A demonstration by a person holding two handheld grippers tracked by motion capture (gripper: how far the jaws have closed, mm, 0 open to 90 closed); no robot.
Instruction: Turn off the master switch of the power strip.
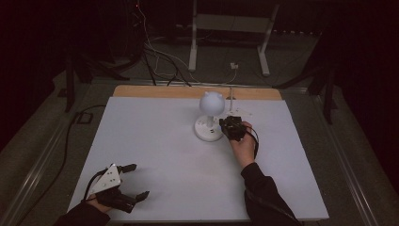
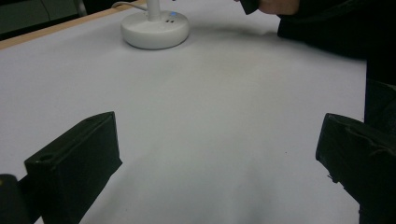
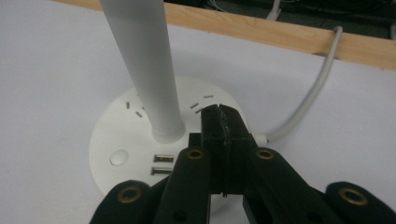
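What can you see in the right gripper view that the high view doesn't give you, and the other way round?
The right gripper view alone gives the detail on the lamp base: two USB ports, a round button, outlet slots, and the right gripper shut with its tips over the base. The high view alone gives the lamp's round white head, the left gripper open at the near left of the table, and the floor cables beyond. Both share the lamp's stem, base, white cord and the table's wooden far edge.
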